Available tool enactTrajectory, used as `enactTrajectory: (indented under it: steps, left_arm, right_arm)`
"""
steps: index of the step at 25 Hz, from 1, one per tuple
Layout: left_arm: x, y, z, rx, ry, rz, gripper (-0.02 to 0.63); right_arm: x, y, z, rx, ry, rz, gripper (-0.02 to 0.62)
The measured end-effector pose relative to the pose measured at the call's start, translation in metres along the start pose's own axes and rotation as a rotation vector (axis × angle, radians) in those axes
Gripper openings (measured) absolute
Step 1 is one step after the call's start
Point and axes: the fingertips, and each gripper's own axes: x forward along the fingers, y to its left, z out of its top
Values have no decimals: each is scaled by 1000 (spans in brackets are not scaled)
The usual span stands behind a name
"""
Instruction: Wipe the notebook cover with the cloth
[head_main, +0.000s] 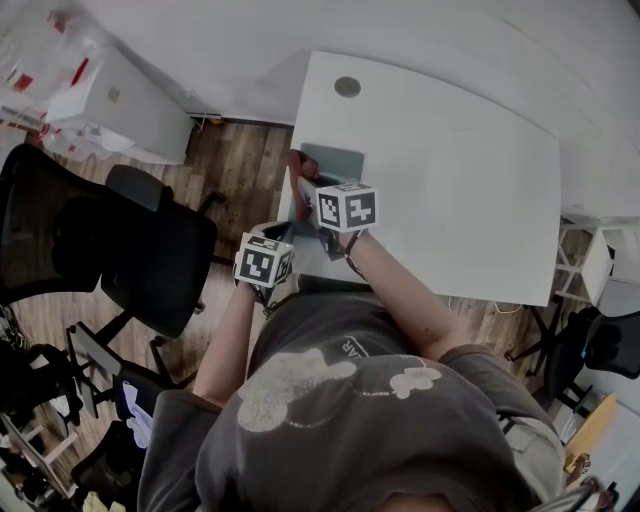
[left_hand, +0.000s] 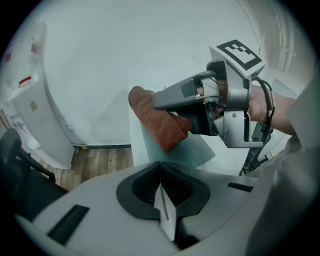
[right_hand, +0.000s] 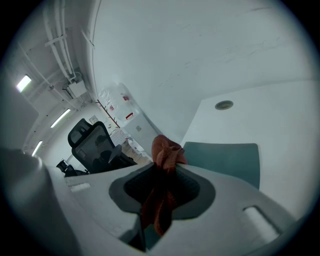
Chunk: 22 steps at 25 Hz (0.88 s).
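A teal notebook (head_main: 338, 161) lies at the near left corner of the white table (head_main: 470, 170). My left gripper (head_main: 283, 232) is shut on the notebook's near edge, and a thin pale edge shows between its jaws in the left gripper view (left_hand: 161, 170). My right gripper (head_main: 306, 183) is shut on a red-brown cloth (head_main: 299, 164). The cloth (left_hand: 156, 119) hangs bunched over the notebook cover (left_hand: 192, 151) at its left side. In the right gripper view the cloth (right_hand: 167, 152) fills the jaws, with the notebook (right_hand: 227, 160) beyond.
A round cable grommet (head_main: 347, 86) sits at the table's far side. A black office chair (head_main: 150, 250) stands left of the table on the wood floor. A white cabinet (head_main: 125, 100) is at the far left. A person's torso fills the bottom.
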Motion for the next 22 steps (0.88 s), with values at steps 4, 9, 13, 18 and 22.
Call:
enactTrajectory:
  steps: [4,9,13,18,22]
  left_arm:
    - [1,0,-1,3,-1,-2,2]
    - [0,1,-1,6,-2,-8,2]
    - [0,2,-1,5,-6,-15,2]
    - [0,0,-1,10,-7,-21,2]
    - [0,-1,-1,14,-6,-28,2]
  right_arm:
    - [1,-2,-4,0,-22,-16,96]
    - [-7,-12,-7,12,-37,-55,95]
    - [-14,-23,-10,29,-55,-78,97]
    - [-30,-37,-14,62,-73,-110,97]
    - [-43,-47,-18,88,-88,-142,97]
